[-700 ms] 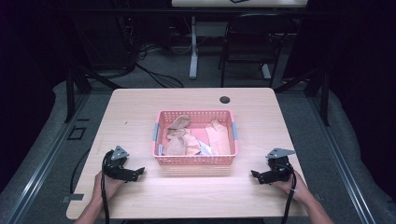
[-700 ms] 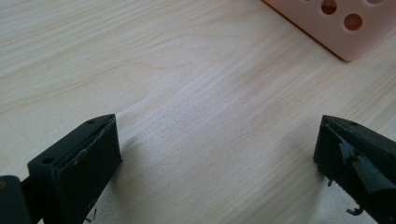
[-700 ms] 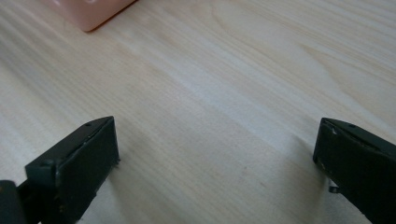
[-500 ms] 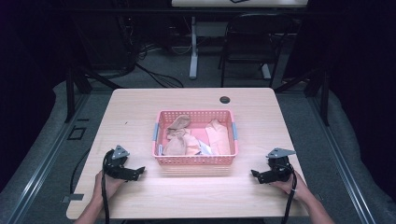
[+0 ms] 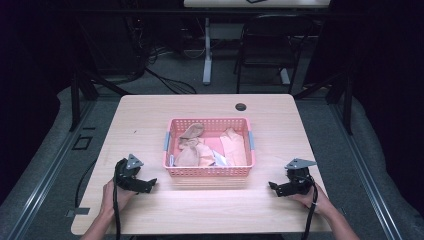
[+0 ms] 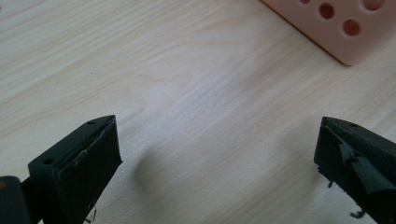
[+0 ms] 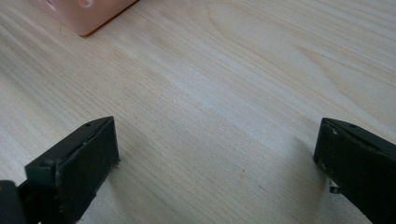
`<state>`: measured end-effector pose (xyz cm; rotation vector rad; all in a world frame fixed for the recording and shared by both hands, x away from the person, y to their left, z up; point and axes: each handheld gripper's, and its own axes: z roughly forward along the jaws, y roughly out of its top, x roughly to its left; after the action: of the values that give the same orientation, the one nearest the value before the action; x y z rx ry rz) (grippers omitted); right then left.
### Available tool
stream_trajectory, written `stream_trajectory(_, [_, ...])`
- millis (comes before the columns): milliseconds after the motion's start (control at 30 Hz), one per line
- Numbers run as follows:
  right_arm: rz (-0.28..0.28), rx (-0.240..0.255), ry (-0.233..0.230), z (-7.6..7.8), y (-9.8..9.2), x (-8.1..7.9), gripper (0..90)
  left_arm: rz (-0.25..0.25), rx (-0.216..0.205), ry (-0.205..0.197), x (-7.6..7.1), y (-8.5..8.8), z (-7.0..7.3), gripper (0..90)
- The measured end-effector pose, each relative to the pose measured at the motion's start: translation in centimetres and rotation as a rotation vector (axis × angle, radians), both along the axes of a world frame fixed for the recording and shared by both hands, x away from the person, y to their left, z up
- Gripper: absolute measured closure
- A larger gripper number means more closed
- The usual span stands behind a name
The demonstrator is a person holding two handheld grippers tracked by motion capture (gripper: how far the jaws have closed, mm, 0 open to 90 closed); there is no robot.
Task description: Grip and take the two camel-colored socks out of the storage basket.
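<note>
Black rubber-faced fingers of the left gripper [image 5: 150, 183] stand wide apart with only bare wood between them; the pad [image 6: 88, 158] on one looks matte and slightly frayed at its edge. The right gripper [image 5: 273, 187] matches it, its fingers spread over bare wood and clasping nothing. Both sit low on the pale, fine-grained wooden surface [image 5: 210, 210], each pointing inward, apparently parked at a ready stance on either side of the work. Just ahead of and between the two sets of fingers stands the pink plastic basket [image 5: 208, 172], rectangular, its walls pierced with round holes, one rounded corner [image 6: 348, 49] close beyond the left fingers. Inside it lie limp, crumpled beige and peach cloth pieces [image 5: 195, 150], soft and folded over one another, probably what the fingers will reach for.
</note>
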<state>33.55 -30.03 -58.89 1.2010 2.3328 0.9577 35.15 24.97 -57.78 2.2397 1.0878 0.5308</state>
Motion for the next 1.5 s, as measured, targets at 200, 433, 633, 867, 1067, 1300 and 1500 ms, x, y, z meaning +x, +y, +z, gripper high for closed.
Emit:
stream_trajectory(200, [-0.025,0.001,-0.009,0.0,0.1,-0.2,0.0,0.002,-0.049,0.022,-0.3,0.1,2.0,0.2])
stream_trajectory(433, [-0.031,-0.001,-0.007,0.0,0.1,-0.3,0.0,-0.034,-0.089,0.047,-0.4,-0.3,5.1,0.3])
stream_trajectory(633, [-0.023,-0.003,0.004,0.1,0.2,-0.4,0.0,-0.072,-0.078,0.069,0.2,-1.6,7.0,1.7])
stream_trajectory(867, [-0.021,-0.005,0.003,0.1,0.2,-0.5,0.0,-0.093,-0.055,0.081,1.5,-3.5,8.9,0.2])
stream_trajectory(1067, [-0.020,-0.006,0.001,0.0,0.1,-0.5,0.0,-0.134,-0.057,0.111,3.4,-5.8,10.6,0.2])
stream_trajectory(1300, [-0.023,0.006,-0.004,0.0,0.1,-0.8,0.0,-0.176,-0.035,0.141,4.7,-8.2,11.3,0.2])
stream_trajectory(1500, [-0.025,0.005,-0.007,0.0,0.0,-1.0,0.0,-0.213,0.007,0.189,5.7,-10.5,11.1,0.2])
